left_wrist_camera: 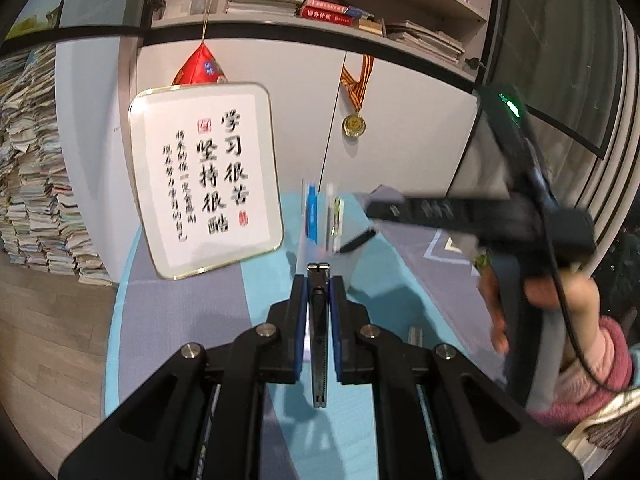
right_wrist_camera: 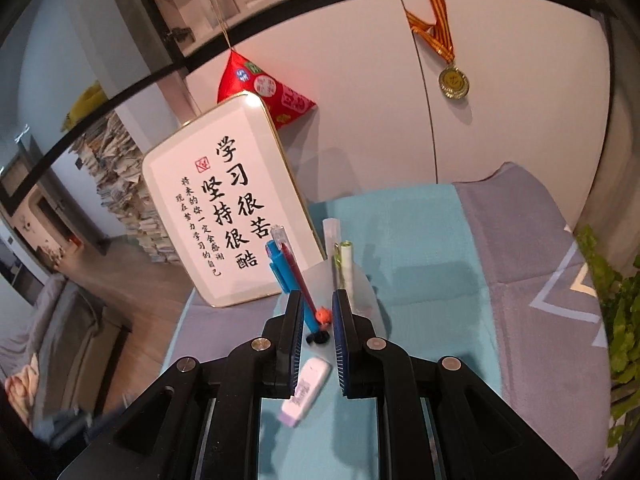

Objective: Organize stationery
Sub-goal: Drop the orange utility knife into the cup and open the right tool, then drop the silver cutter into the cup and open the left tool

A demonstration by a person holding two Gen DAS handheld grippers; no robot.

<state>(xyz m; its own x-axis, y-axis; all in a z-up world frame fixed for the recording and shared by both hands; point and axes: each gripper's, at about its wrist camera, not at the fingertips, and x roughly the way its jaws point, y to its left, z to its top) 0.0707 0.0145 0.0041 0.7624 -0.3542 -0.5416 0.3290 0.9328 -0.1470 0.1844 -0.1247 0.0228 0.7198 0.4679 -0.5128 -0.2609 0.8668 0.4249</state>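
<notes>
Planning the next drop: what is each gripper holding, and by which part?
Left gripper clamps a dark pen near its upper end. Right gripper is open, holding nothing.

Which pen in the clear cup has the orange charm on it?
The red pen, leaning left beside the blue pen; the orange charm sits at its lower end. The pale green-clipped pen stands apart and has none.

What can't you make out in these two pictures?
- Left view: the dark item clamped in the left tool; edge-on, type unclear.
- Left view: the right tool over the clear pen cup is motion-blurred; its fingers unclear.
- Right view: label on the white eraser too small, partly hidden by the finger.
</notes>
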